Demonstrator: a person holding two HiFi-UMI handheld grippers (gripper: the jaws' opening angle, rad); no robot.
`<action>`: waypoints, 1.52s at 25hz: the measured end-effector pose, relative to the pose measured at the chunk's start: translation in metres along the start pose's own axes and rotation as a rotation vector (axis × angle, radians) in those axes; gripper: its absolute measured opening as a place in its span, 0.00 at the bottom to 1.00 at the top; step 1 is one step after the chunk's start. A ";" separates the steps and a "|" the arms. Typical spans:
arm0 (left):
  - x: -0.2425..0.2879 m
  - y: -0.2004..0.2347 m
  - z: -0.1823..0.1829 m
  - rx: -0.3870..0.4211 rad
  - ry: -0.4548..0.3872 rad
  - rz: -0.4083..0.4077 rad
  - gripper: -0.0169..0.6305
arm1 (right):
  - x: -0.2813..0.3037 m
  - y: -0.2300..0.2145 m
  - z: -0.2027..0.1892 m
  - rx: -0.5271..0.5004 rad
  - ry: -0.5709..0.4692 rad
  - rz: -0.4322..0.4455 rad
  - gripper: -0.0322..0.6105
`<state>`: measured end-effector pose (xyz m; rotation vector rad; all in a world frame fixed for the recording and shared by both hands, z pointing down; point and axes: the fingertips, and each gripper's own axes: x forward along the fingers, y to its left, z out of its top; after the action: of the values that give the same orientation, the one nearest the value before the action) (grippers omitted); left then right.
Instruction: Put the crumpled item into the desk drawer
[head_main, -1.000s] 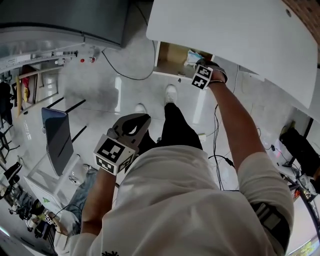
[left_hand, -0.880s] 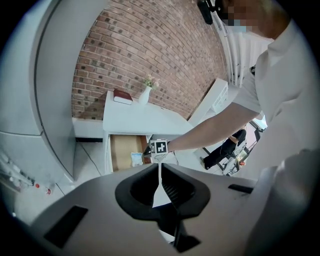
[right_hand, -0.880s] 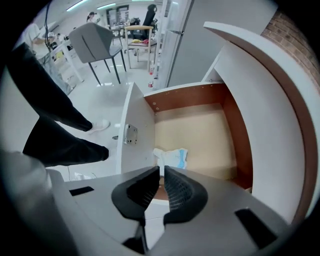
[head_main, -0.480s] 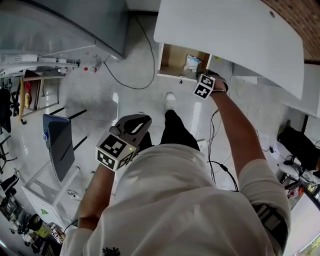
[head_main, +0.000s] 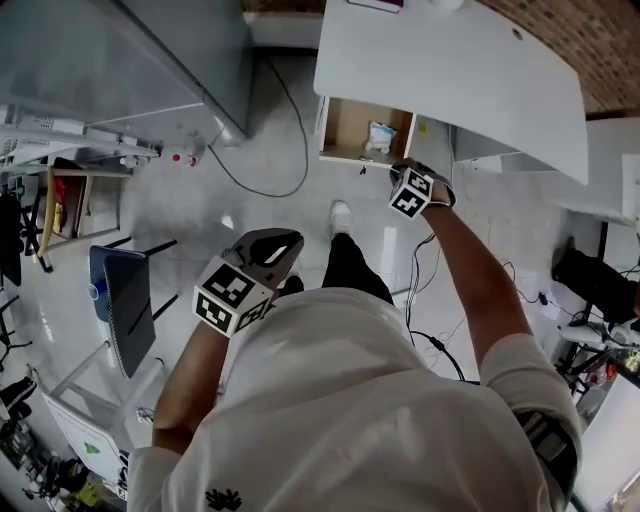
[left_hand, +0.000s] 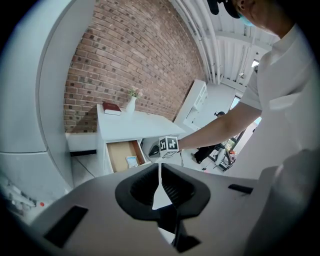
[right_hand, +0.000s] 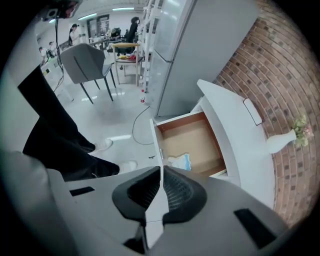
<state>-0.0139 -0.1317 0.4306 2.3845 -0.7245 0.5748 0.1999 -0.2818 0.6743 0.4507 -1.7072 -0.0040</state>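
Note:
The crumpled item (head_main: 379, 136), white with a blue patch, lies inside the open desk drawer (head_main: 345, 128). It also shows in the left gripper view (left_hand: 131, 161) and the right gripper view (right_hand: 179, 161). My right gripper (head_main: 418, 176) hovers just in front of the drawer's right corner, above the floor, shut and holding nothing (right_hand: 161, 170). The left gripper (head_main: 285, 243) hangs low by my left leg, far from the drawer, shut and with nothing in it (left_hand: 160, 167). The drawer's wooden bottom (right_hand: 192, 140) is otherwise bare.
The white desk top (head_main: 450, 70) overhangs the drawer; a book (left_hand: 111, 108) and a vase (left_hand: 131, 102) stand on it. A black cable (head_main: 262, 165) trails on the floor. A grey cabinet (head_main: 150, 50) stands left, a grey chair (right_hand: 85, 62) behind.
My right gripper has drawn back out of the drawer toward me, leaving the crumpled item inside. The left gripper has stayed by my leg.

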 end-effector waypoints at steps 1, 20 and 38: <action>-0.006 -0.001 -0.002 0.007 -0.003 -0.004 0.08 | -0.007 0.006 0.003 0.007 -0.005 -0.003 0.11; -0.093 -0.030 -0.070 0.087 -0.028 -0.051 0.08 | -0.120 0.138 0.030 0.226 -0.076 -0.045 0.11; -0.111 -0.040 -0.088 0.115 -0.028 -0.090 0.08 | -0.179 0.205 0.082 0.286 -0.195 -0.008 0.10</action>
<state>-0.0942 -0.0088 0.4197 2.5215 -0.6068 0.5594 0.0829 -0.0600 0.5405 0.6876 -1.9062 0.1979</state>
